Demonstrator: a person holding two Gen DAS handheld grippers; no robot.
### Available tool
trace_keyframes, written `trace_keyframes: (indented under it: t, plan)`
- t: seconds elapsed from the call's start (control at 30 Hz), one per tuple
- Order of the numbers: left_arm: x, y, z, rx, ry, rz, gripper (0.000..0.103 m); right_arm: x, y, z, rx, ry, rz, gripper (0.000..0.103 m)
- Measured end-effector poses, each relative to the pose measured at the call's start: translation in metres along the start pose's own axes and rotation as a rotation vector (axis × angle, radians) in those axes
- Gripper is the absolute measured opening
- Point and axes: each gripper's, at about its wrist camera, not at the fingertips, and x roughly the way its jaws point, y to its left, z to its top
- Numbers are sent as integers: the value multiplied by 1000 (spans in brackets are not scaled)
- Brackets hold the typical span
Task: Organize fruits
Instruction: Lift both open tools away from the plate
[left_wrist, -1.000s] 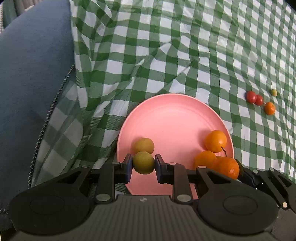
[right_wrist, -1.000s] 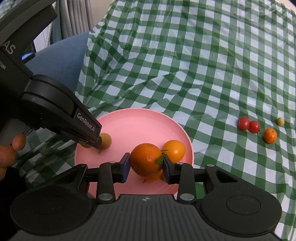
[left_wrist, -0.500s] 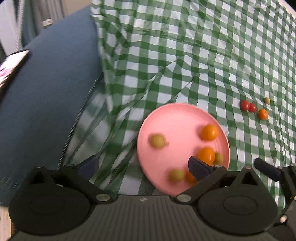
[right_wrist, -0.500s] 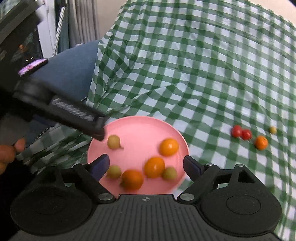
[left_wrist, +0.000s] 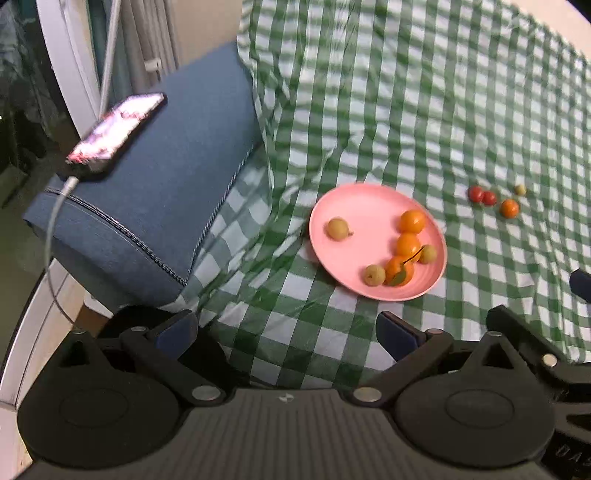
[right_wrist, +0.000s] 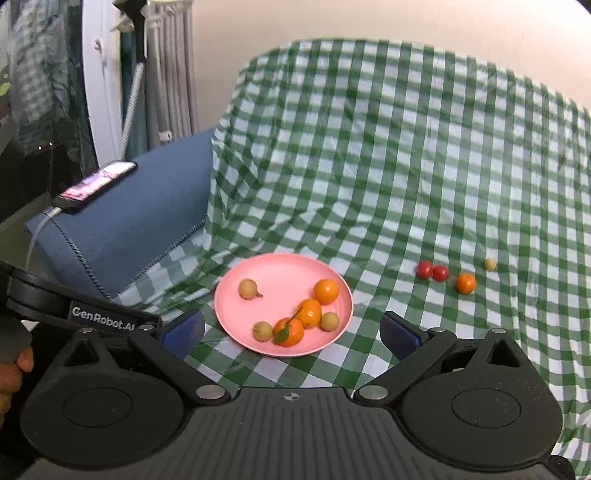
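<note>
A pink plate (left_wrist: 358, 214) (right_wrist: 280, 269) lies on the green checked cloth. It holds three oranges, one with a leaf (left_wrist: 399, 271) (right_wrist: 289, 331), and three small yellow-green fruits (left_wrist: 337, 229) (right_wrist: 247, 288). Off the plate to the right lie two red tomatoes (left_wrist: 482, 195) (right_wrist: 432, 271), a small orange (left_wrist: 509, 208) (right_wrist: 465, 283) and a small yellow fruit (left_wrist: 520, 189) (right_wrist: 489, 263). My left gripper (left_wrist: 286, 334) is open and empty, held back from the plate's near-left side. My right gripper (right_wrist: 291, 332) is open and empty, with the plate seen between its fingers.
A blue cushioned armrest (left_wrist: 166, 177) (right_wrist: 140, 206) stands left of the cloth, with a lit phone (left_wrist: 116, 131) (right_wrist: 94, 184) on a cable on top. The left gripper's body (right_wrist: 81, 314) shows at the left of the right wrist view.
Both grippers opened, letting go of a yellow-green fruit and the leafy orange onto the plate. Both then pulled back and up, away from the plate.
</note>
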Motion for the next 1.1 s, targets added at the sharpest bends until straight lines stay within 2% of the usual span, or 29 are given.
trace_keyframes:
  t: [0.17,0.53,1.1]
  plan:
    - [-31,-4,-9,3,-75,7,103,-27,8,0,-2,-54,-3,101]
    - [-66,-3,-18,-1,-148,16,103,-58,12,-3,0,-113,-12,101]
    - [-74,3,-19,-14,-166,20,103,-66,14,-4,0,-129,-25,102]
